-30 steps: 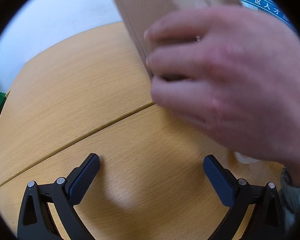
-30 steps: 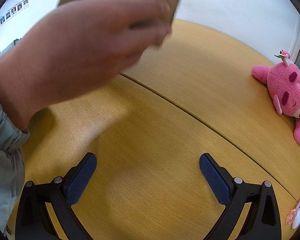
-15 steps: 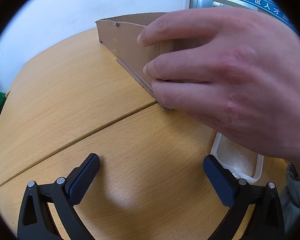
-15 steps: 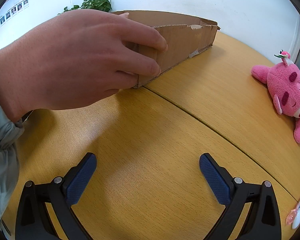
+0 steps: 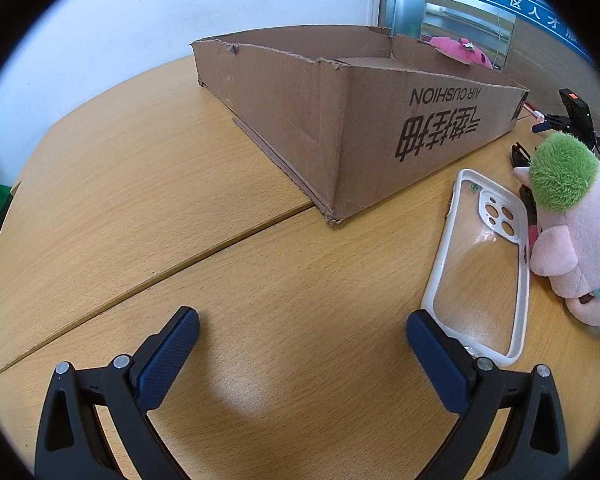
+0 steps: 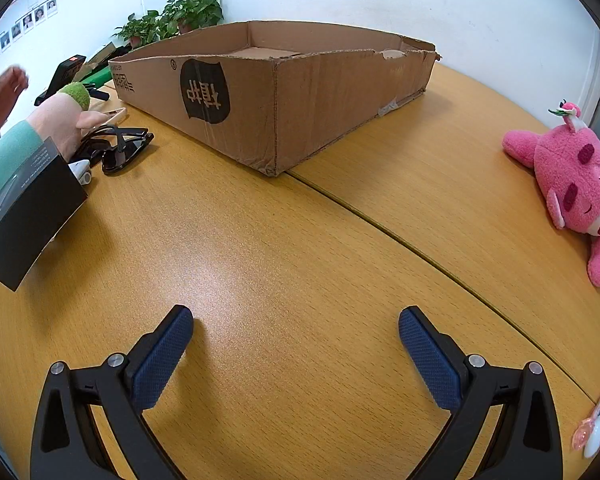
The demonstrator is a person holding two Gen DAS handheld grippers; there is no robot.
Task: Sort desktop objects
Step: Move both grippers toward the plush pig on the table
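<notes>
An open shallow cardboard box stands on the wooden table; it also shows in the right wrist view. A clear phone case lies right of my left gripper, which is open and empty, its right finger close to the case. A plush with green hair lies beside the case. My right gripper is open and empty over bare table. A pink plush lies at its right. Black sunglasses and a black box lie at its left.
A bare hand is at the far left of the right wrist view. A small pink and white object lies at the lower right. A black stand stands behind the green-haired plush. Potted plants stand behind the box.
The bare hand set the cardboard box down on the table and pulled away to the side. Both grippers stayed still and open.
</notes>
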